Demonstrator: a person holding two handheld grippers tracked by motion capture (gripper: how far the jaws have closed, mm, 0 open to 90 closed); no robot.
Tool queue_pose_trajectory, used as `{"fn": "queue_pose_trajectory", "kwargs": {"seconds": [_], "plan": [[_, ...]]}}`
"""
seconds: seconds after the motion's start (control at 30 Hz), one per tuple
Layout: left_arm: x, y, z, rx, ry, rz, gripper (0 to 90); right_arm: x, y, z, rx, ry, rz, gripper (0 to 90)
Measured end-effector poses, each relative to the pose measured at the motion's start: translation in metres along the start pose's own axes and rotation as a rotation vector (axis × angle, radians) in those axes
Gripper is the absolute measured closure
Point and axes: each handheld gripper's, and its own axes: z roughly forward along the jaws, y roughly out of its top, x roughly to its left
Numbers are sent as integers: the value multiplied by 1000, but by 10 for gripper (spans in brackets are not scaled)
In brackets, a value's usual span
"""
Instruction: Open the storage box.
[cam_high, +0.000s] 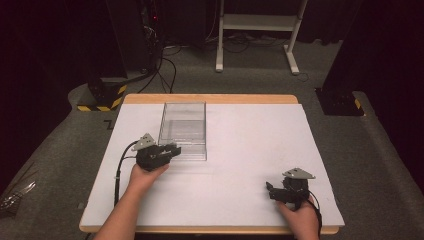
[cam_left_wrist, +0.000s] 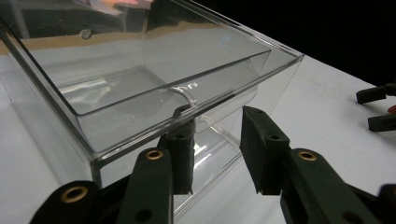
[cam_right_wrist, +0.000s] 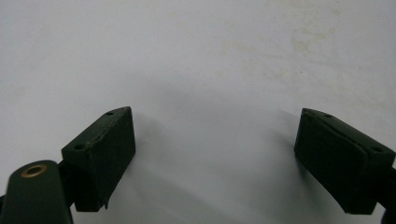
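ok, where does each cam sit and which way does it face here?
High view: above the near edge, facing forward and down on the table; forearms, both tongs.
Left gripper view: on the left tongs, facing the clear box; own jaws.
Right gripper view: on the right tongs, facing bare tabletop; own jaws.
Shared: high and left show the box.

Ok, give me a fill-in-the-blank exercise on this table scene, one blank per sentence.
1. The clear plastic box stands on the ____ table.
2. The left gripper reaches for the front of the box's ____.
3. The right gripper has its jaws spread ____ over bare tabletop.
4. In the high view the right gripper sits near the table's ____ edge.

Missing words: white; drawer; wide apart; near
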Motion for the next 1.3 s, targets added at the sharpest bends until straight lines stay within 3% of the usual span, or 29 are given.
{"fn": "queue_pose_trajectory", "kwargs": {"seconds": [0.23,0.7,1.3], "plan": [[7,-5,-1,-35,-18,17,772,0,0,0,-1,-3,-4,129],[10,-9,-3,-56,-46,51,807,0,0,0,-3,-4,-7,130],[3,-15,-11,-63,-60,56,816,0,0,0,-3,-4,-7,131]]}}
